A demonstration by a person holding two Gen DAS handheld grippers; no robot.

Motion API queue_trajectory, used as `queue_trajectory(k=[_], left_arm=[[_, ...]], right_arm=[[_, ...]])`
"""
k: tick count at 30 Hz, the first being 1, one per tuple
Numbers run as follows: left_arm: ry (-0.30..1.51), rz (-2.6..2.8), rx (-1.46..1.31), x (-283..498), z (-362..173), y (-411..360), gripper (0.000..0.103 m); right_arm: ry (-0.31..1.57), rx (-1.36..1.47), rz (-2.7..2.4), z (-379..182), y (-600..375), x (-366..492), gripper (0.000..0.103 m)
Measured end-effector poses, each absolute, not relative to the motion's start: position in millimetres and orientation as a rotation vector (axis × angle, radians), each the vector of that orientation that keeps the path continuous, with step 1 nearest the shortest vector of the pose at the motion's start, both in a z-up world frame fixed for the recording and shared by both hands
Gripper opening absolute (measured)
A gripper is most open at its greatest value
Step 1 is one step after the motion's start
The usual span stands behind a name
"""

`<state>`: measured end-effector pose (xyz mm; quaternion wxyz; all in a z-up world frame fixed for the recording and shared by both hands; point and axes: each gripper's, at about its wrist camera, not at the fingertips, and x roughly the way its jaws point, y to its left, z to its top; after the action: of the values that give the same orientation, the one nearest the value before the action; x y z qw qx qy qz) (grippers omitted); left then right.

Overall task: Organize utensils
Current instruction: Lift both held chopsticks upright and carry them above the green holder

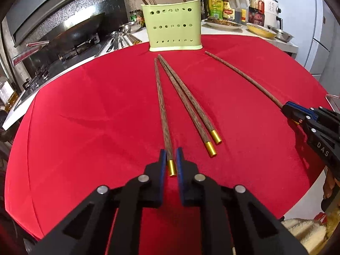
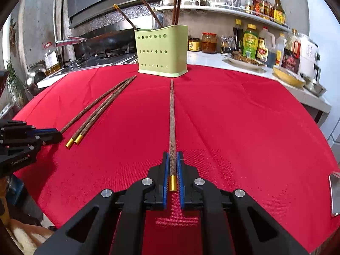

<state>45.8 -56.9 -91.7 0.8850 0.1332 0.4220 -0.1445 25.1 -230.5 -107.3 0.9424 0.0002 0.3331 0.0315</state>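
Note:
A pale green perforated utensil holder (image 1: 175,26) (image 2: 162,51) stands at the far side of the red cloth and holds several wooden chopsticks. My left gripper (image 1: 171,156) straddles the gold-capped end of one chopstick (image 1: 162,110) lying on the cloth; a small gap shows on each side of it. Two more chopsticks (image 1: 188,106) (image 2: 99,106) lie side by side just right of it. My right gripper (image 2: 172,157) (image 1: 286,108) is shut on another chopstick (image 2: 171,114) (image 1: 244,76), which points toward the holder.
The red cloth (image 2: 233,127) covers a round table. Behind it are a stove with a wok (image 1: 80,31), a counter with sauce bottles (image 2: 250,40), plates and a white appliance (image 2: 308,55). A metal object (image 2: 334,193) sits at the table's right edge.

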Motion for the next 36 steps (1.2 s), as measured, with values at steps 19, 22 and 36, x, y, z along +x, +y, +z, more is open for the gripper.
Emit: queue_trajectory(k=[19, 22, 36], left_arm=[[0.448, -0.331, 0.024, 31, 45, 4, 0.007], [0.387, -0.332, 0.015, 31, 66, 8, 0.007], [0.340, -0.352, 0.016, 42, 83, 10, 0.007]], right_arm=[[0.472, 0.059, 0.147, 12, -231, 20, 0.007], [0.452, 0.062, 0.157, 37, -229, 25, 0.007], [0.369, 0.021, 0.178, 92, -217, 49, 0.007]])
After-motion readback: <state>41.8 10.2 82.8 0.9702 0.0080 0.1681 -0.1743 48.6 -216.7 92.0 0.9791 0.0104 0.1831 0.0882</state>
